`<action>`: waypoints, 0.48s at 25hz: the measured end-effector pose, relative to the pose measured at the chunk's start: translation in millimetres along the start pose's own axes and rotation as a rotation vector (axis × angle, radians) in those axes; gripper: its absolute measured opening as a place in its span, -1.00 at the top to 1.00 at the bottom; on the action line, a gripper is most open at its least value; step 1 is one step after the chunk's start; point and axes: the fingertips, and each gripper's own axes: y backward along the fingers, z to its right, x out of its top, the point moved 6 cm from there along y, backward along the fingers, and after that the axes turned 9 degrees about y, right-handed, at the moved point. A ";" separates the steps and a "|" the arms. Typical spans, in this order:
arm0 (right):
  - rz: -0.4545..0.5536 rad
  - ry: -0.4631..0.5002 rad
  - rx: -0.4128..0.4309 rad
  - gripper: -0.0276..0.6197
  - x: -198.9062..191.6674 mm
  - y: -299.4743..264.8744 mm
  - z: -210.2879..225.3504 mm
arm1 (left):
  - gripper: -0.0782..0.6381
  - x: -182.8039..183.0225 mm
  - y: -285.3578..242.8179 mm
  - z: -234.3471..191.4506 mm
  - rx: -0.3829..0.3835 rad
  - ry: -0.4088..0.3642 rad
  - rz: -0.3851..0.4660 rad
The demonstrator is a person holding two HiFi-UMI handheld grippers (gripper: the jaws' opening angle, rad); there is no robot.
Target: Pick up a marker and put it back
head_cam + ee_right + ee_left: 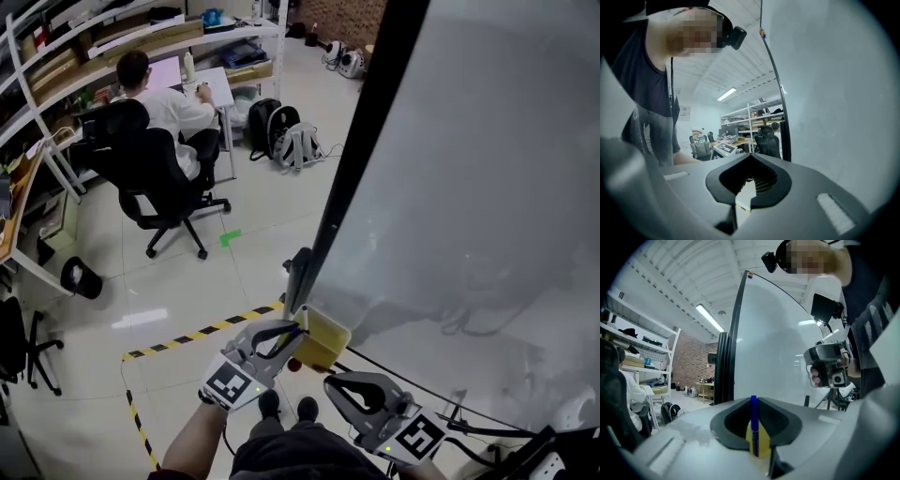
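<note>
Marker: blue marker stands upright, pinched right between the jaw tips of the left gripper, with its top end poking a bit above them.
Left grip: jaws closed onto the marker from both sides, so it's a proper grip.
Holder: yellow holder hangs at the lower left corner of the whiteboard. In the left gripper view it sits just behind the marker's lower half. Can't tell if the marker's bottom end is inside it or not.
Left gripper position: jaw tips right up against the holder in the head view.
Right gripper: right gripper hangs just beside the left one, a little below the holder, jaws together with nothing between them.
Background: seated person in an office chair at a desk, well away from all this.
</note>
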 end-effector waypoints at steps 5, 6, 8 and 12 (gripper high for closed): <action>0.017 0.016 0.012 0.91 4.0 2.5 1.4 | 0.66 19.3 1.7 7.5 0.000 0.002 0.039; 0.020 0.020 0.016 0.91 4.7 3.0 1.7 | 0.66 24.8 2.1 9.4 0.000 0.001 0.046; 0.025 0.029 0.024 0.91 6.0 4.1 2.5 | 0.66 35.9 2.7 14.0 0.007 -0.001 0.050; 0.049 0.047 0.036 0.91 13.3 6.0 6.5 | 0.66 63.2 2.8 19.6 0.067 -0.003 0.051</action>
